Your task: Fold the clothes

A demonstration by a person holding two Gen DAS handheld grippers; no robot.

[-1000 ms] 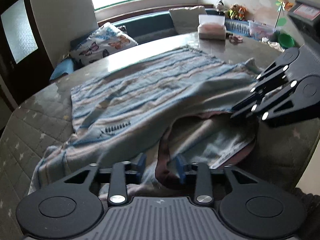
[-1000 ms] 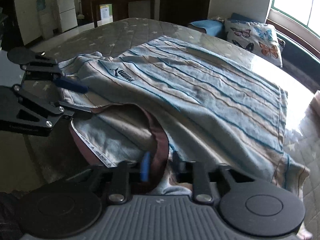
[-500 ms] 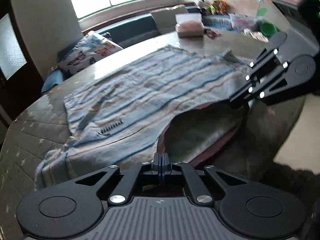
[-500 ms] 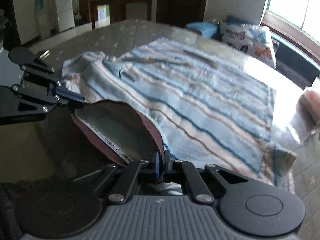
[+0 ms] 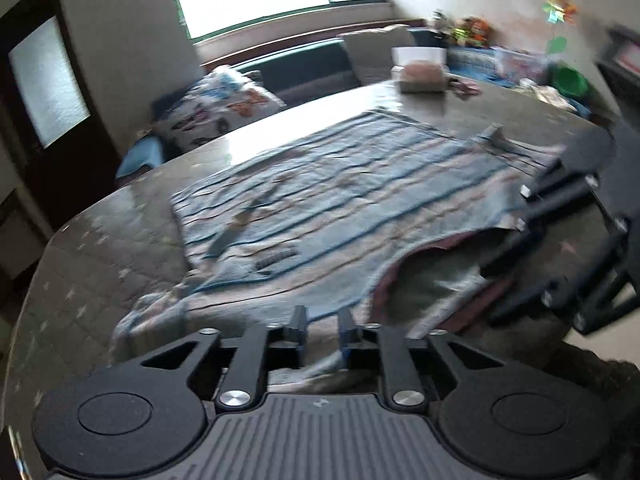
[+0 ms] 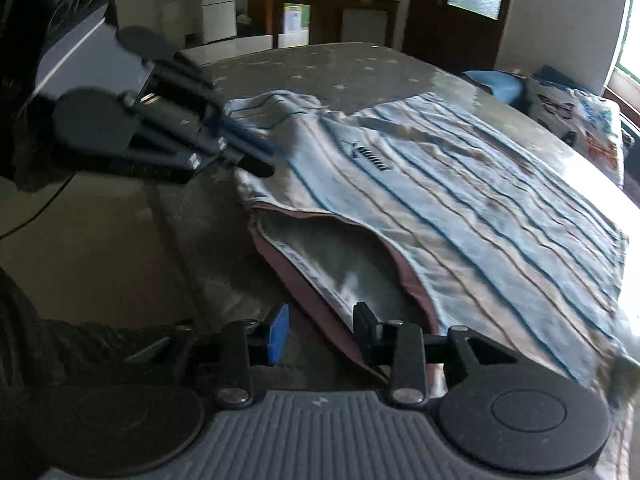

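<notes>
A light blue striped shirt [image 5: 340, 208] with a dark pink collar lies flat on the grey quilted table, collar end toward me; it also shows in the right wrist view [image 6: 460, 200]. My left gripper [image 5: 322, 330] is open at the shirt's near shoulder edge, with cloth between and under its fingers. It shows from the side in the right wrist view [image 6: 256, 152], at the shirt's left shoulder. My right gripper [image 6: 320, 330] is open, with the collar's pink edge beside its right finger. It appears in the left wrist view [image 5: 532, 240] by the collar opening.
The table [image 5: 100, 264] has a tissue box [image 5: 420, 72] at its far side. A butterfly cushion [image 5: 216, 108] lies on the window bench behind. Toys and a green bowl [image 5: 568, 80] sit at the back right. The table's near edge [image 6: 172, 240] drops to the floor.
Both grippers were shut on the shirt's neckline half a second ago and have opened. The shirt has dropped and lies flatter. Both views are motion-blurred.
</notes>
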